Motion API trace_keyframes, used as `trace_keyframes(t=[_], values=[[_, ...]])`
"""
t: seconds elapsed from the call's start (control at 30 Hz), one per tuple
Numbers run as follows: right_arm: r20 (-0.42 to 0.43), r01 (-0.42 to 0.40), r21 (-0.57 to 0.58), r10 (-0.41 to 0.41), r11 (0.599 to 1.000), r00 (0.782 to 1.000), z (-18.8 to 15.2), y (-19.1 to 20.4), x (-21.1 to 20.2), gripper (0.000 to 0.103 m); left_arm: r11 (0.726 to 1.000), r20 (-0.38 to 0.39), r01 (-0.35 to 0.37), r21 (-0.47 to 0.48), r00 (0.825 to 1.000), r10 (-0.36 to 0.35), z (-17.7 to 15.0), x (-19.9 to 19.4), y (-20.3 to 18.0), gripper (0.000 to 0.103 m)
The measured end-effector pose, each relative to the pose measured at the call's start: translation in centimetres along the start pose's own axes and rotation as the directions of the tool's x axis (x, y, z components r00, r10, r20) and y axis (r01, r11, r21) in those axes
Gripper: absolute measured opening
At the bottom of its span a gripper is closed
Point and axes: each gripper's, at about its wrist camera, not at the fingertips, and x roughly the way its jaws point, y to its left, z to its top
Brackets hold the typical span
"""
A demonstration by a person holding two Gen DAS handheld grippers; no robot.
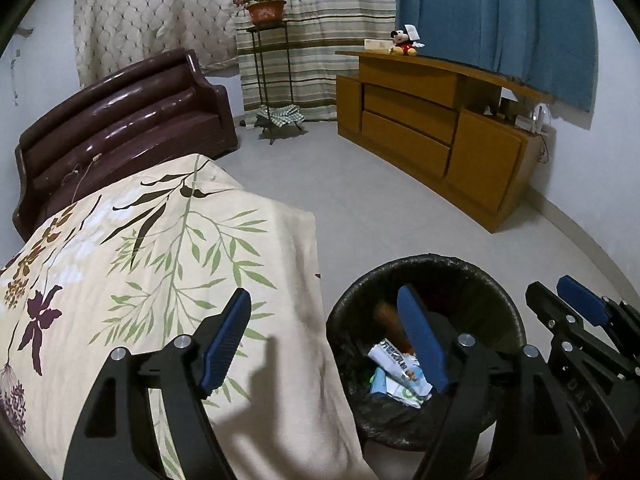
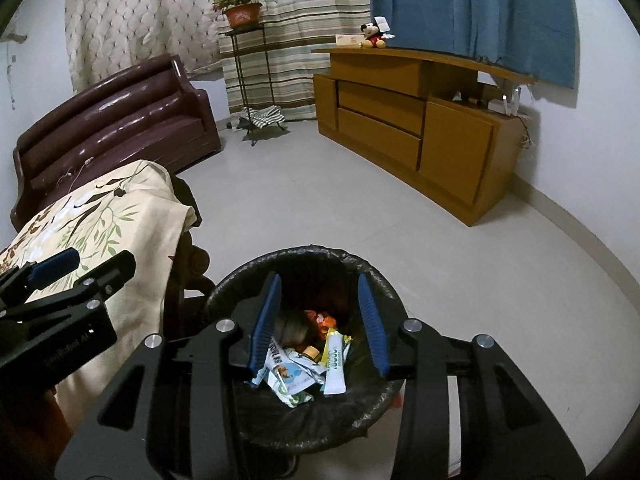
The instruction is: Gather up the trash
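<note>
both the left gripper [image 1: 332,344] and right gripper [image 2: 320,322] hang wide and empty over the black-lined trash bin [image 2: 248,280], where the wrappers [image 2: 296,372] lie, probably light, crinkly and slippery, best pinched at a flat edge

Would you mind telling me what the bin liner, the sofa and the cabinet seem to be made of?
Bin liner: thin black plastic film, judging by its crinkled, faintly shiny rim.
Sofa: glossy dark maroon leather or imitation; bright highlights on padded rolls.
Cabinet: wood or wood-look board, smooth satin brown; veneer cannot be ruled out.
</note>
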Motion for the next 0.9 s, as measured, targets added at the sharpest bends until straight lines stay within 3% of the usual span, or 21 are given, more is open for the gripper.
trace_keyframes(t=[0.6, 0.9], values=[[0.06, 0.029, -0.025, -0.028, 0.999, 0.998, -0.3, 2.4, -4.2, 0.058, 0.998, 0.038, -0.034, -0.045, 0.999, 0.036, -0.9, -3.6, 3.5, 0.079], [0.072, 0.014, -0.063, -0.01, 0.998, 0.997, -0.3, 4.8, -6.3, 0.059, 0.994, 0.06, -0.076, -0.079, 0.995, 0.081, -1.9, -6.6, 6.4, 0.082]])
